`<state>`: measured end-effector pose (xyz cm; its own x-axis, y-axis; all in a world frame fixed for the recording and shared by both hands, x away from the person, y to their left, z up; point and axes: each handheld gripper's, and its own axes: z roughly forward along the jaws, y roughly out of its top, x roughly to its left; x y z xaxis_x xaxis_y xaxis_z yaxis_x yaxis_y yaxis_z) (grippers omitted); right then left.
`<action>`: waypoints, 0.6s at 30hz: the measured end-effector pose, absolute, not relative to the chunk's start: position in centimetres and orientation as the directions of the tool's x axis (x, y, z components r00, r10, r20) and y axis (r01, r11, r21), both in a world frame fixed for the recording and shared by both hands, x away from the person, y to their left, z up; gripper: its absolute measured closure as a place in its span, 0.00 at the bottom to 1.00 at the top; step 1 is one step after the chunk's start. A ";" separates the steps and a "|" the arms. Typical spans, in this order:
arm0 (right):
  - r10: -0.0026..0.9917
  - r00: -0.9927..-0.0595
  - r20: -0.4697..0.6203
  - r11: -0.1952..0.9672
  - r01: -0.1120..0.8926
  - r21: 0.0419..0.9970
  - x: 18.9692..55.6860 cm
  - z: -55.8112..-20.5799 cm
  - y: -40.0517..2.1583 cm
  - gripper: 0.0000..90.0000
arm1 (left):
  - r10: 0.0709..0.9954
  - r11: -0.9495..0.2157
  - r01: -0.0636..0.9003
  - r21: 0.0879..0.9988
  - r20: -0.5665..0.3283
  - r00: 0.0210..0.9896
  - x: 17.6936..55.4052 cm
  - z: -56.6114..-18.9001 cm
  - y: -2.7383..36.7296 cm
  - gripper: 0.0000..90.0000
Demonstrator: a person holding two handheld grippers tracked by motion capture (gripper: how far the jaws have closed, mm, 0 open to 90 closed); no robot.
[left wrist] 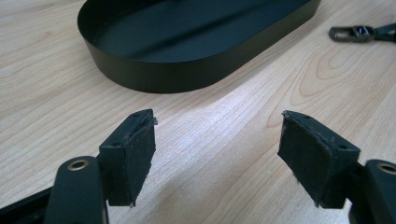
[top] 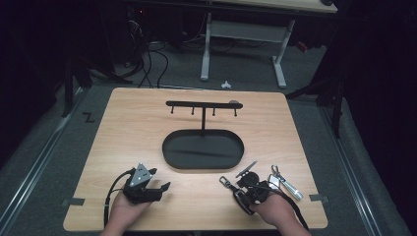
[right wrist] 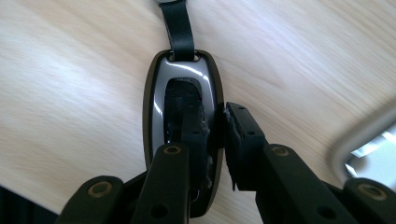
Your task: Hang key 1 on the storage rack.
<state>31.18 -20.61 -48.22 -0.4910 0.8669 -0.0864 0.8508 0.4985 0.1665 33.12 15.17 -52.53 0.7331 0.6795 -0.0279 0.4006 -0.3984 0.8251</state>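
From the high view, a wooden surface (top: 147, 123) holds a black key stand (top: 203, 114) with little hooks, standing in a black oval tray (top: 203, 150) near the middle. The left claw (top: 160, 189) rests near the left front edge, held by a hand (top: 125, 209). The right claw (top: 244, 196) is near the right front edge, just right of the tray's near end, and it sits on a black key fob (top: 244, 199) with a strap and clip (top: 226, 182). A bunch of silver keys (top: 282, 183) lies just to the right of it. In the left gripper view, the left claw (left wrist: 217, 149) is wide open with nothing between its two pads, and only bare wood is below it. The oval tray (left wrist: 187, 70) is farther off, and the clip (left wrist: 350, 33) lies at the far right. In the right gripper view, the right claw (right wrist: 215, 135) is closed, pinching the right rim of the shiny key fob (right wrist: 182, 93). One pad is inside the fob's middle hole and the other pad is outside. The black strap (right wrist: 180, 28) runs away from the fob's far end.
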 end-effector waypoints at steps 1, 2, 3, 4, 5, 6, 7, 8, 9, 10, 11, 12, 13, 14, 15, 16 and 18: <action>0.876 -0.474 -0.088 0.482 0.860 0.168 31.2 -48.2 -21.1 0.88 | 0.680 -0.397 0.399 0.826 -0.027 0.733 33.1 -52.6 15.1 0.31; 0.876 -0.472 -0.096 0.482 0.859 0.172 31.2 -48.2 -21.6 0.88 | 0.679 -0.398 0.399 0.826 -0.027 0.734 33.1 -52.6 15.1 0.31; 0.881 -0.462 -0.100 0.473 0.865 0.170 31.2 -48.2 -22.2 0.88 | 0.679 -0.398 0.399 0.826 -0.027 0.734 33.1 -52.6 15.1 0.31; 0.885 -0.454 -0.103 0.466 0.868 0.171 31.3 -48.1 -22.6 0.88 | 0.678 -0.399 0.398 0.826 -0.027 0.735 33.1 -52.6 15.0 0.31; 0.888 -0.447 -0.106 0.459 0.871 0.174 31.3 -48.1 -23.0 0.88 | 0.677 -0.400 0.398 0.825 -0.026 0.735 33.1 -52.6 15.0 0.31; 0.891 -0.440 -0.110 0.453 0.874 0.175 31.3 -48.1 -23.4 0.88 | 0.677 -0.400 0.399 0.825 -0.027 0.735 33.1 -52.6 15.0 0.31; 0.896 -0.430 -0.112 0.444 0.878 0.176 31.3 -48.0 -23.9 0.87 | 0.677 -0.400 0.399 0.825 -0.027 0.735 33.1 -52.6 15.0 0.31; 0.896 -0.430 -0.112 0.444 0.878 0.176 31.3 -48.0 -23.9 0.87 | 0.677 -0.400 0.399 0.825 -0.027 0.735 33.1 -52.6 15.0 0.31; 0.899 -0.423 -0.110 0.437 0.879 0.192 31.3 -47.9 -24.3 0.84 | 0.678 -0.398 0.399 0.826 -0.028 0.735 33.1 -52.6 15.0 0.31; 0.899 -0.423 -0.110 0.437 0.879 0.192 31.3 -47.9 -24.3 0.84 | 0.677 -0.398 0.399 0.826 -0.029 0.735 33.0 -52.6 15.0 0.31; 0.902 -0.419 -0.107 0.432 0.880 0.197 31.3 -47.7 -24.3 0.81 | 0.677 -0.398 0.399 0.826 -0.029 0.736 33.0 -52.6 15.0 0.31; 0.905 -0.416 -0.092 0.426 0.880 0.211 31.3 -47.4 -24.4 0.79 | 0.676 -0.399 0.399 0.826 -0.029 0.736 33.0 -52.6 15.0 0.31; 0.906 -0.418 -0.068 0.422 0.878 0.225 31.3 -46.8 -24.5 0.74 | 0.676 -0.399 0.399 0.826 -0.029 0.736 33.0 -52.6 15.0 0.31; 0.906 -0.416 -0.070 0.421 0.879 0.222 31.3 -46.5 -24.5 0.72 | 0.676 -0.399 0.399 0.826 -0.029 0.736 33.0 -52.6 15.0 0.31; 0.906 -0.416 -0.070 0.421 0.879 0.222 31.3 -46.5 -24.5 0.72 | 0.675 -0.400 0.399 0.825 -0.029 0.737 33.0 -52.6 15.0 0.31; 0.907 -0.417 -0.056 0.419 0.879 0.228 31.3 -46.3 -24.5 0.69 | 0.675 -0.401 0.399 0.825 -0.028 0.737 33.0 -52.6 15.0 0.31; 0.907 -0.419 -0.048 0.418 0.879 0.230 31.4 -45.7 -24.3 0.66 | 0.676 -0.400 0.399 0.825 -0.028 0.736 33.1 -52.6 15.0 0.31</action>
<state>31.45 -24.27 -45.75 -0.4188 0.9068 -0.0480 0.8788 0.4180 0.2303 33.11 15.01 -52.63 0.7361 0.6763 -0.0280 0.3988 -0.3999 0.8252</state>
